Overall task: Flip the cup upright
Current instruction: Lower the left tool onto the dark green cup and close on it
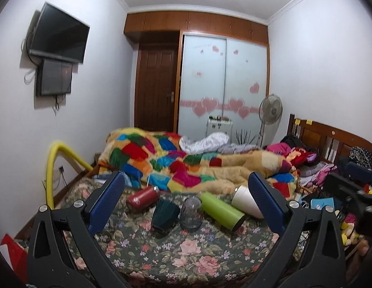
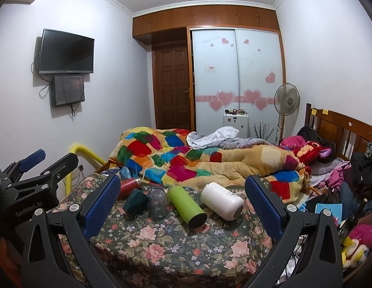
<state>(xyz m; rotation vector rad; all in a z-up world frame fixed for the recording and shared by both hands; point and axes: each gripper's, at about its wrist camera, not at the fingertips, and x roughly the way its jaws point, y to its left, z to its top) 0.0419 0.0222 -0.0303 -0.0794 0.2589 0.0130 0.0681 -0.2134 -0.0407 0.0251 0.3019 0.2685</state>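
Clear cup [image 1: 191, 213] upside down, axis vertical

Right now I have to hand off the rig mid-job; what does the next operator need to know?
Left gripper: open, holding nothing, above the bed, short of the cups.
Right gripper: open, holding nothing, alongside it.
On the floral sheet, left to right: red bottle lying down, dark green cup tipped mouth down, clear cup inverted, green bottle lying down, white bottle lying down.
Done: nothing, no cup upright yet.
Left: grasp a cup, likely the green one nearest the left gripper, and turn it upright.
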